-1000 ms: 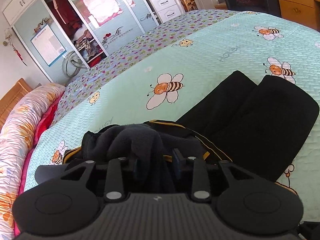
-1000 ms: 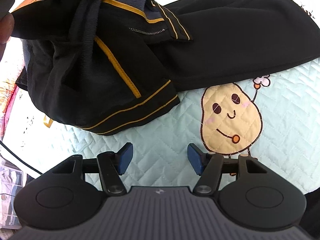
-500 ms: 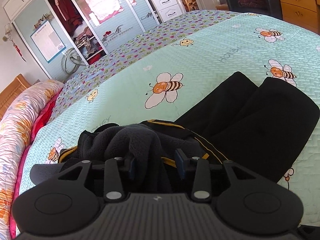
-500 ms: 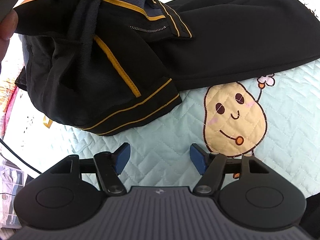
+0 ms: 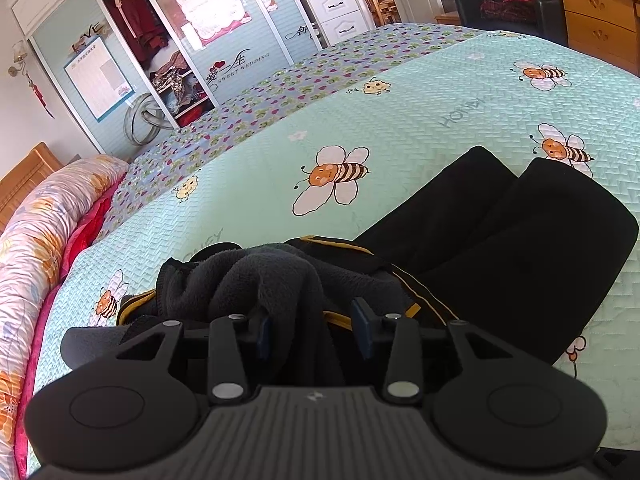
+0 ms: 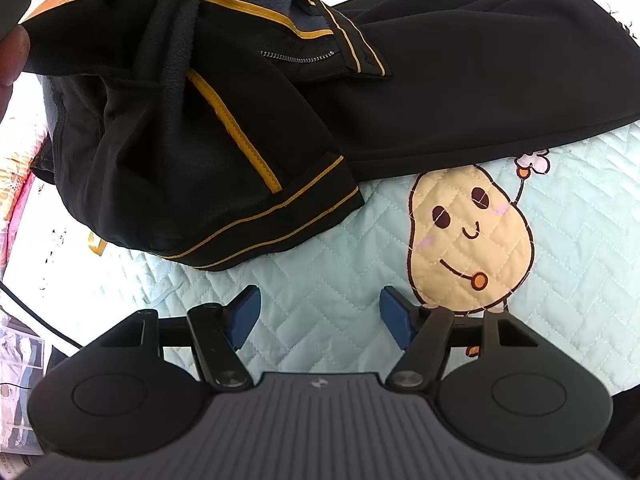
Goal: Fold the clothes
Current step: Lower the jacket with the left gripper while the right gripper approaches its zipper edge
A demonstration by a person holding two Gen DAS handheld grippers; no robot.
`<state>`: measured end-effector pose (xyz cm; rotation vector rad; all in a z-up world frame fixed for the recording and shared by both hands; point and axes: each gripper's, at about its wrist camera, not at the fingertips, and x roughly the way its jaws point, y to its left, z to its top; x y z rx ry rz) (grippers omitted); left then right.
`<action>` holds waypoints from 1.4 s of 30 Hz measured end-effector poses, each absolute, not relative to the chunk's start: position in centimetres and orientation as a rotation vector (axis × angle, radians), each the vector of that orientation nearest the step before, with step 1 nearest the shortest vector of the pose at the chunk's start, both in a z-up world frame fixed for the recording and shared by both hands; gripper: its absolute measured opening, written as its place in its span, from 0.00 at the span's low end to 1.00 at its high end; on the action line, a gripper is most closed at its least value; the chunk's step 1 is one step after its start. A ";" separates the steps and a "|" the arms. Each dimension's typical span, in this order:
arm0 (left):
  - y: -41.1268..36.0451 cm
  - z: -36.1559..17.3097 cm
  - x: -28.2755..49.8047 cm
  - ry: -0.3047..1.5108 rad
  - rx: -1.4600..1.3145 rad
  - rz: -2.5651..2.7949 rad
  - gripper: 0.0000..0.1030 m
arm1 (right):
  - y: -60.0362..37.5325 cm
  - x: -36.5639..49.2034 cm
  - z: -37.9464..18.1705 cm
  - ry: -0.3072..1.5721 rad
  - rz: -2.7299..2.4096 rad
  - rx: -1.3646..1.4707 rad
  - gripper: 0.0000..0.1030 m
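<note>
Black trousers (image 6: 460, 92) with yellow piping lie on a mint quilted bedspread (image 6: 320, 288), the legs stretching toward two o'clock. The left gripper (image 5: 312, 330) has the bunched fleece-lined waistband between its fingers (it looks lifted off the bed), though whether the pads truly press is hard to tell. At six o'clock, the right gripper (image 6: 318, 314) hovers over bare quilt, fingers wide apart and holding nothing.

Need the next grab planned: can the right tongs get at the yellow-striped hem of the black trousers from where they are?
Probably yes. The right tongs stand open over bare quilt, and the striped hem lies just ahead with nothing between.
</note>
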<state>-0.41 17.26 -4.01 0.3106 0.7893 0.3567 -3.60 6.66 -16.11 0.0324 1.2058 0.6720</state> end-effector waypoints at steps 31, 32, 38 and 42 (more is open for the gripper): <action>27.0 -4.7 -23.2 0.666 -0.086 0.550 0.66 | 8.3 -4.9 -12.5 1.064 0.832 0.122 0.69; 28.2 -4.9 -24.0 0.665 -0.127 0.580 0.67 | 8.8 -4.9 -12.0 1.043 0.841 0.127 0.70; 33.3 -6.8 -25.8 0.668 -0.298 0.656 0.67 | 11.9 -5.8 -8.3 0.881 0.930 0.166 0.71; 34.5 -8.1 -24.0 0.640 -0.407 0.567 0.67 | 15.3 -6.5 -8.0 0.844 0.968 0.087 0.79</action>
